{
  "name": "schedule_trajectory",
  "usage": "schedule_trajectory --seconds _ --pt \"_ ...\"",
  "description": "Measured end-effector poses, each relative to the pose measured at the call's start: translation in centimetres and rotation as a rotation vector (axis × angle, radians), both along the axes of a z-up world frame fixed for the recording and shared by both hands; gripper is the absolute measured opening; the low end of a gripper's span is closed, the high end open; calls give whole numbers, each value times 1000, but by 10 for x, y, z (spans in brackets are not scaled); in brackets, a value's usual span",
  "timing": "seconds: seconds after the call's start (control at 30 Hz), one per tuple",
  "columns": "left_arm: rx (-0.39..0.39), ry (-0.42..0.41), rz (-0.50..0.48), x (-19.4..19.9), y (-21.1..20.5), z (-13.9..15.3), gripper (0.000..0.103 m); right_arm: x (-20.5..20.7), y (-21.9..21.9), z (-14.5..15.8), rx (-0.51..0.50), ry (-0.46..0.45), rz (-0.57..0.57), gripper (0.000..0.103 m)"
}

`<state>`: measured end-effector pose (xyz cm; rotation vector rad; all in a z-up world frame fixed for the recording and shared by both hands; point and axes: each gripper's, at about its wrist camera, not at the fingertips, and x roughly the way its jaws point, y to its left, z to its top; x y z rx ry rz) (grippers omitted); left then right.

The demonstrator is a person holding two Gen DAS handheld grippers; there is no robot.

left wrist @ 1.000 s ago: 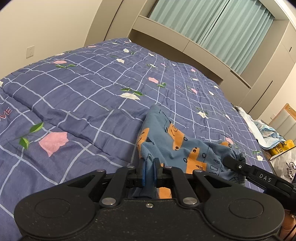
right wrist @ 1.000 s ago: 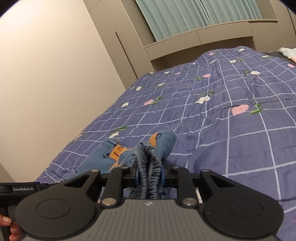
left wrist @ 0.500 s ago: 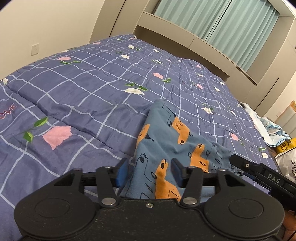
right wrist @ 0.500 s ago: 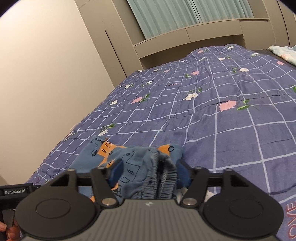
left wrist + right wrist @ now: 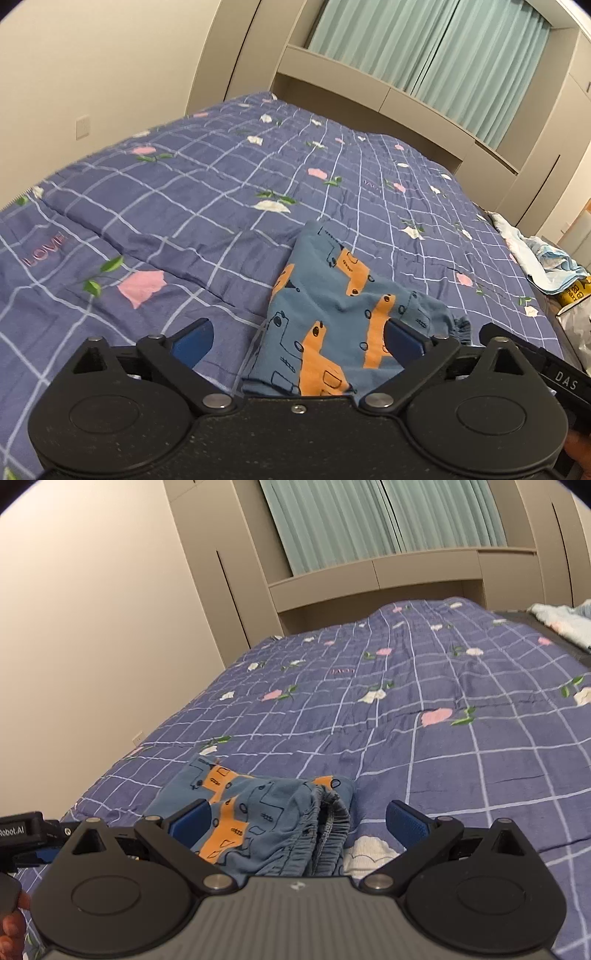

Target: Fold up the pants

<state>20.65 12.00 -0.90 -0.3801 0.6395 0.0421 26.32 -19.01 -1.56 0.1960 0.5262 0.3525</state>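
Observation:
Small blue pants [image 5: 332, 317] with orange car prints lie folded on the purple checked quilt [image 5: 184, 206]. My left gripper [image 5: 297, 339] hovers just over their near edge, its jaws opening wide; the cloth lies below and between the blue pads [image 5: 195, 339], which press on nothing. In the right wrist view the same pants [image 5: 258, 812] show their gathered elastic waistband [image 5: 328, 823]. My right gripper [image 5: 299, 819] is over that waistband end, its jaws opening too, with the pads clear of the cloth.
The quilt [image 5: 443, 701] stretches far ahead on the bed. A heap of pale clothes [image 5: 546, 258] and a yellow packet [image 5: 572, 291] sit off the bed's right side. Beige walls, a wardrobe and green curtains [image 5: 424, 48] stand behind the bed.
Both grippers were shut on the pants and have let go, the jaws spreading wide. Both have lifted and drawn back a little. The pants now lie flat on the quilt.

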Motion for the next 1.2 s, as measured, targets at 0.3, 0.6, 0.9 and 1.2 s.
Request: schedule_trajectory --seconds 0.3,0.6,0.9,1.2 --pt "58 -34 -9 -49 -17 18 102 -60 -12 20 -30 -80 -13 103" --pt "116 -59 -23 -105 -35 23 102 -119 -21 31 -67 -145 -9 103" --pt "194 -136 -36 -159 -53 20 102 -169 -19 29 -111 -208 -5 103" --pt "237 -164 -30 -186 -57 3 102 -209 -14 13 -193 -257 -24 103"
